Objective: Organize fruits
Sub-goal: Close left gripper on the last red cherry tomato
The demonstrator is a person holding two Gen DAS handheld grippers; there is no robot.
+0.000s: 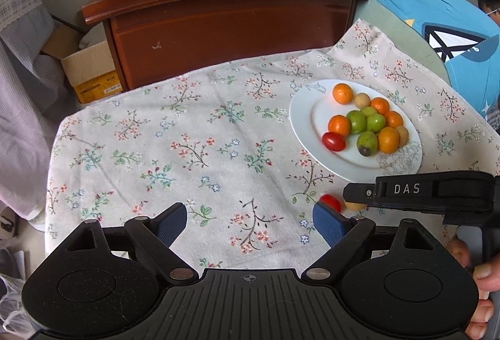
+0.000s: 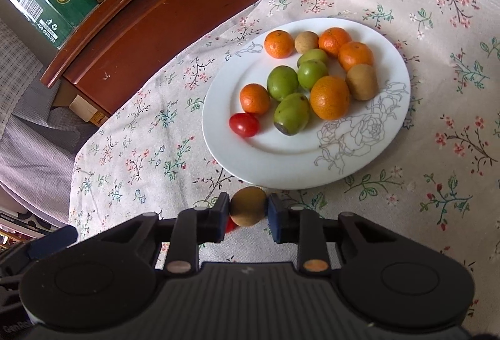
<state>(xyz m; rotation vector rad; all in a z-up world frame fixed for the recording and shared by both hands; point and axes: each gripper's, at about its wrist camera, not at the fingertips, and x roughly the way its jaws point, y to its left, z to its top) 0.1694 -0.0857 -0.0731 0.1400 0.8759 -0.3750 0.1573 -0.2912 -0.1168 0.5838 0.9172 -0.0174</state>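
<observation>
The right gripper (image 2: 248,211) is clamped on a round, tan-brown longan (image 2: 247,206) just before the white plate (image 2: 312,164); the left gripper (image 1: 250,224) stands wide apart.

Left wrist view: looks forward-down along left gripper (image 1: 250,225) over floral tablecloth (image 1: 187,136), plate (image 1: 300,121) upper right, farther off. Right wrist view: angled down along right gripper (image 2: 248,211), plate (image 2: 281,158) near, just ahead. Shared: plate, tablecloth (image 2: 437,89), wooden cabinet (image 1: 234,27) (image 2: 175,11).
</observation>
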